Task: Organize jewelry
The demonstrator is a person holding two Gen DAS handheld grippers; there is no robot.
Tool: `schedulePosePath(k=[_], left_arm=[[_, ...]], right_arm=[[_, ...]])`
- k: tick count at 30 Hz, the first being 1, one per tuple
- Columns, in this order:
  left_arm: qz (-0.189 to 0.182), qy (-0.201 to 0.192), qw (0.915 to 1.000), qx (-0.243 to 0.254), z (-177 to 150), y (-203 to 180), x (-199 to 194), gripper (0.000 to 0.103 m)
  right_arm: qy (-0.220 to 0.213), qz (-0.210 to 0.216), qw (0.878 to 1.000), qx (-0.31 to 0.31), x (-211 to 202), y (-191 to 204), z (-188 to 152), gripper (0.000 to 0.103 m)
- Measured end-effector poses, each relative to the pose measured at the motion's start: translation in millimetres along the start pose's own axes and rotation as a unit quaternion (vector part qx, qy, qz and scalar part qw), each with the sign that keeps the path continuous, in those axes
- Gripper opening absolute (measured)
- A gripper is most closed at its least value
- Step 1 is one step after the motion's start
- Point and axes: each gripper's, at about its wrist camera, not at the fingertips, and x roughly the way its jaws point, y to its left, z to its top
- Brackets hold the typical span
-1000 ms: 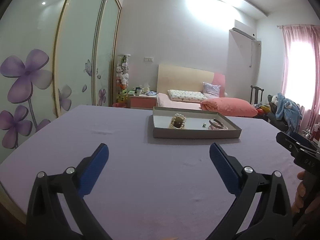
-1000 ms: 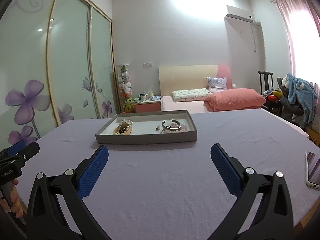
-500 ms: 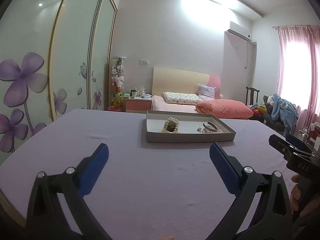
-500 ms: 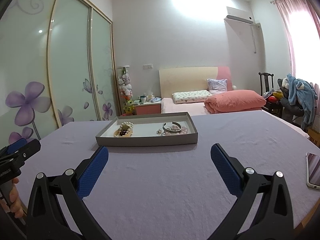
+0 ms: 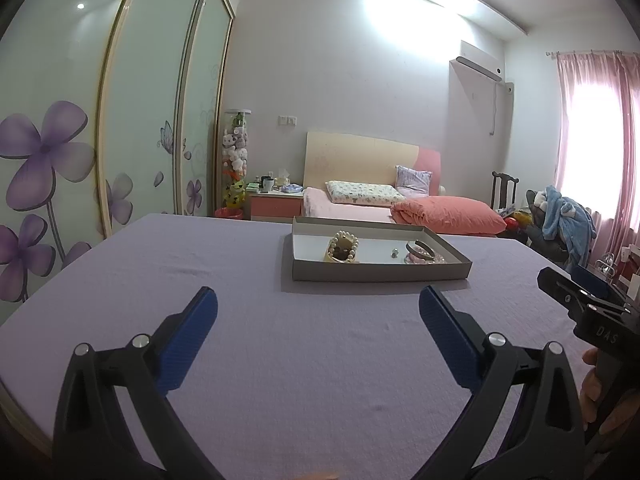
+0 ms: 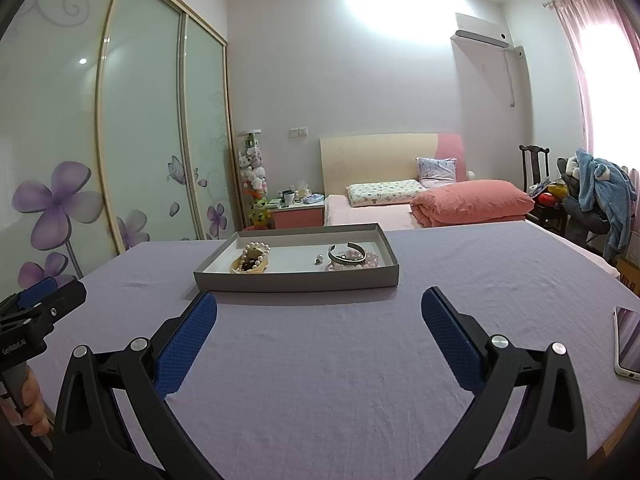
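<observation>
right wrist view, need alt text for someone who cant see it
An open right gripper hovers over a lilac tablecloth, facing a shallow grey tray holding a pearl bracelet and a metal bangle. A phone lies at the right edge; a bedroom lies behind.

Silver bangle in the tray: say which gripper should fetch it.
Right, probably. The silver bangle lies at the tray's right end, nearer the right gripper, whose open jaws face it; the left gripper faces the pearls.

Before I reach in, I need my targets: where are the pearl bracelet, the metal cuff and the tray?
pearl bracelet [image 6: 256, 246], right wrist view, far bead arc
metal cuff [image 6: 346, 257], right wrist view, front band
tray [image 6: 296, 281], right wrist view, front wall
</observation>
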Motion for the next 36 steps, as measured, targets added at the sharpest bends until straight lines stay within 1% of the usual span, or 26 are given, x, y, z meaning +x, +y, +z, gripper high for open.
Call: schedulePosePath(k=[15,36], left_arm=[[-0.003,0.011,0.9999,0.0,-1.0,-1.4,6.5,0.099],[-0.005,0.011,0.9999,0.0,-2.3,-3.4,7.4,0.099]], right_arm=[[0.002,-0.001,1.0,0.001,0.0,-0.8,-1.5,0.101],[0.003,-0.001,1.0,0.001,-0.6,-0.7,-1.6,0.101]])
